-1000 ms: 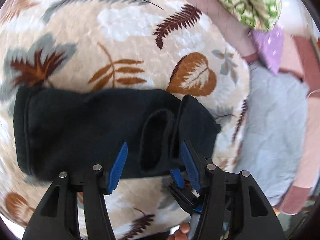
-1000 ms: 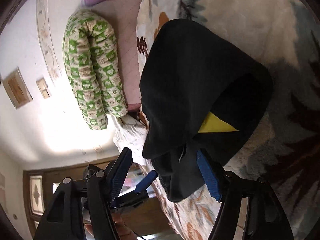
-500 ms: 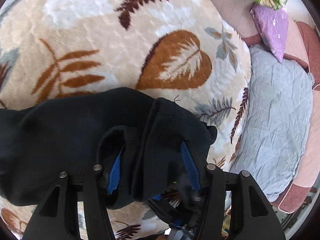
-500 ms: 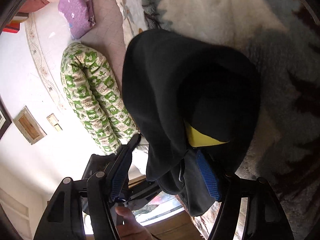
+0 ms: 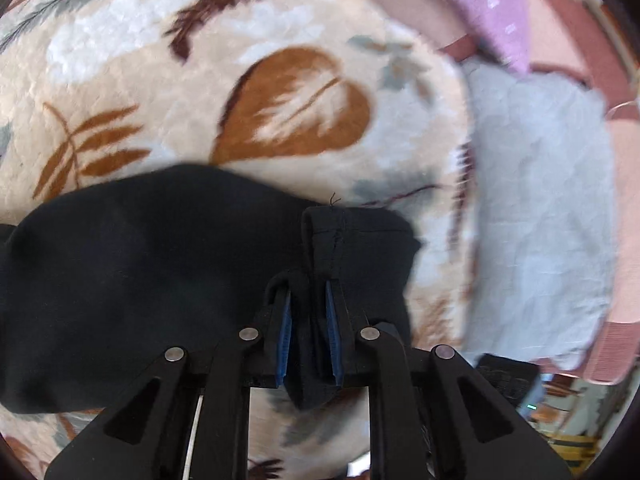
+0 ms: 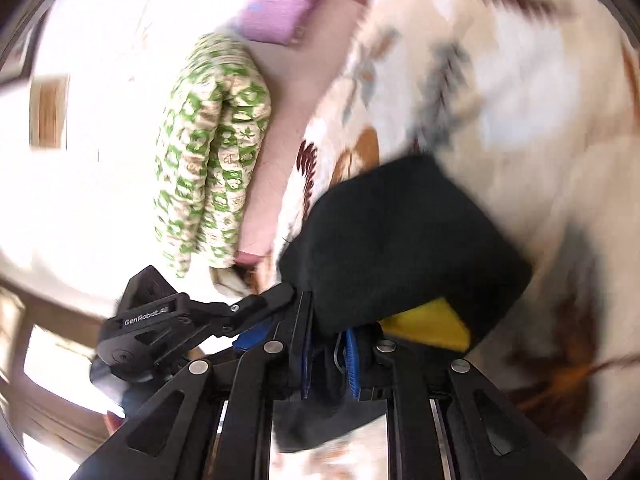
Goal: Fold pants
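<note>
The left gripper [image 5: 308,336] has just been closing and now pinches a bunched ridge of the black pants [image 5: 152,280] between its blue pads [image 5: 283,344]; the right gripper [image 6: 328,360] has likewise just been closing and clamps dark cloth of the pants [image 6: 400,240] near a yellow patch [image 6: 428,324]; the left gripper shows beside it in the right view, low and to the left. The pants lie partly folded on the leaf-print blanket [image 5: 200,80], one end lifted by the two grips. To do this fold well, I judge both hands should rise together and carry the held edge level across the rest, keeping the cloth taut between them so no layer slips or bunches; release only once edges line up. Farther off lie a grey quilt [image 5: 540,200], a purple pillow [image 5: 496,20] and a green-patterned bolster [image 6: 216,152].
</note>
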`<act>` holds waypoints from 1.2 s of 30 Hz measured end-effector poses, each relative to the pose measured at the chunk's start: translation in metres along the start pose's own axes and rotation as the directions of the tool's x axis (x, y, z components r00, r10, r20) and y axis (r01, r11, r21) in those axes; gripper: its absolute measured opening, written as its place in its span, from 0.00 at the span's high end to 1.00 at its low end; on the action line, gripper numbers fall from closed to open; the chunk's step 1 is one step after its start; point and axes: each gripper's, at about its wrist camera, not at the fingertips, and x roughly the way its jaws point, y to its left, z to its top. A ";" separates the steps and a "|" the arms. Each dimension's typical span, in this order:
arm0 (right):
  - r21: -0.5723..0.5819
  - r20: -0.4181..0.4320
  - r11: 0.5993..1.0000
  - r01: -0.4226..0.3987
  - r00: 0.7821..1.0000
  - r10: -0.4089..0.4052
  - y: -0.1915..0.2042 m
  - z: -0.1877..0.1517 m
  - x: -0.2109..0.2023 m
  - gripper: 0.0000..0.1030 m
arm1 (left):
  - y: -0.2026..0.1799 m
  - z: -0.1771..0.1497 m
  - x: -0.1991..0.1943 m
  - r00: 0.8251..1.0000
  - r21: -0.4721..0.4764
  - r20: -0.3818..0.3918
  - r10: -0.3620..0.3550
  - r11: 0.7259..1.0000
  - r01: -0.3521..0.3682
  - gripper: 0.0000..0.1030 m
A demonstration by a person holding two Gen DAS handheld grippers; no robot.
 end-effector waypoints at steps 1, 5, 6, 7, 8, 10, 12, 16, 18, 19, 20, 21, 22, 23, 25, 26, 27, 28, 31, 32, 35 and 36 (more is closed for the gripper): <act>-0.025 -0.010 0.999 0.031 0.999 -0.031 0.001 0.000 0.002 0.87 | 0.003 0.000 0.005 0.999 0.001 -0.003 0.035 0.999 -0.035 0.86; -0.015 -0.094 0.995 0.099 0.991 -0.100 -0.018 -0.016 0.030 0.87 | 0.020 0.005 0.018 0.995 -0.011 -0.006 0.103 0.995 -0.103 0.86; 0.004 -0.114 0.996 0.091 0.989 -0.090 -0.025 -0.021 0.037 0.90 | 0.024 0.007 0.017 0.996 -0.026 -0.012 0.086 0.996 -0.086 0.86; 0.015 -0.126 0.997 0.080 0.989 -0.077 -0.032 -0.026 0.041 0.90 | 0.024 0.008 0.014 0.997 -0.034 -0.012 0.076 0.996 -0.076 0.86; 0.036 -0.136 0.998 0.054 0.989 -0.048 -0.037 -0.029 0.045 0.90 | 0.023 0.008 0.008 0.996 -0.028 0.012 0.091 0.995 -0.091 0.86; 0.049 -0.131 0.998 0.032 0.991 -0.026 -0.036 -0.032 0.043 0.83 | 0.015 0.009 -0.007 0.982 0.005 0.096 0.164 0.986 -0.166 0.86; 0.070 -0.118 0.997 -0.027 0.992 0.035 -0.029 -0.031 0.036 0.83 | 0.011 0.009 -0.015 0.973 0.024 0.135 0.185 0.982 -0.190 0.86; 0.180 -0.089 0.971 -0.157 0.980 0.175 -0.034 -0.034 0.032 0.83 | 0.015 0.014 -0.011 0.971 0.026 0.113 0.211 0.976 -0.215 0.86; 0.251 -0.109 0.955 -0.159 0.976 0.191 -0.045 -0.038 0.045 0.83 | 0.018 0.014 -0.011 0.974 0.012 0.103 0.204 0.979 -0.206 0.86; 0.292 -0.119 0.945 -0.147 0.975 0.188 -0.053 -0.040 0.051 0.84 | 0.017 0.012 -0.013 0.979 0.025 0.102 0.178 0.983 -0.182 0.86; 0.306 -0.134 0.944 -0.125 0.976 0.173 -0.060 -0.041 0.057 0.92 | 0.014 0.009 -0.016 0.983 0.046 0.102 0.156 0.986 -0.161 0.86; 0.299 -0.131 0.946 -0.122 0.977 0.168 -0.064 -0.041 0.057 0.92 | 0.010 0.006 -0.019 0.984 0.066 0.102 0.144 0.986 -0.151 0.86; 0.289 -0.133 0.949 -0.127 0.976 0.171 -0.063 -0.041 0.056 0.90 | 0.006 0.004 -0.021 0.984 0.082 0.105 0.141 0.985 -0.150 0.86; 0.268 -0.144 0.955 -0.129 0.975 0.172 -0.058 -0.040 0.055 0.85 | 0.001 0.003 -0.023 0.984 0.096 0.109 0.139 0.984 -0.150 0.86; 0.234 -0.154 0.965 -0.117 0.976 0.155 -0.050 -0.036 0.050 0.75 | -0.003 0.003 -0.022 0.985 0.111 0.108 0.132 0.983 -0.144 0.86; 0.234 -0.148 0.964 -0.125 0.975 0.163 -0.050 -0.035 0.044 0.66 | -0.003 0.006 -0.021 0.988 0.106 0.099 0.118 0.986 -0.129 0.86; 0.240 -0.139 0.962 -0.130 0.976 0.167 -0.053 -0.035 0.036 0.60 | -0.002 0.009 -0.019 0.991 0.101 0.089 0.103 0.989 -0.112 0.86; 0.254 -0.121 0.958 -0.131 0.979 0.166 -0.057 -0.034 0.027 0.59 | -0.001 0.011 -0.015 0.993 0.092 0.077 0.094 0.991 -0.101 0.85; 0.330 -0.064 0.930 -0.165 0.978 0.196 -0.076 -0.029 0.007 0.60 | -0.001 0.015 0.000 0.994 0.078 0.036 0.101 0.992 -0.104 0.75; 0.361 -0.051 0.915 -0.180 0.976 0.212 -0.082 -0.028 0.004 0.60 | -0.002 0.013 0.004 0.994 0.079 0.031 0.105 0.991 -0.108 0.75; 0.394 -0.043 0.900 -0.187 0.974 0.221 -0.089 -0.028 0.002 0.60 | -0.016 0.005 0.012 0.968 0.165 0.092 0.233 0.955 -0.246 0.75; 0.397 -0.039 0.899 -0.186 0.975 0.219 -0.089 -0.029 0.001 0.65 | -0.021 0.002 0.017 0.945 0.195 0.126 0.303 0.926 -0.323 0.75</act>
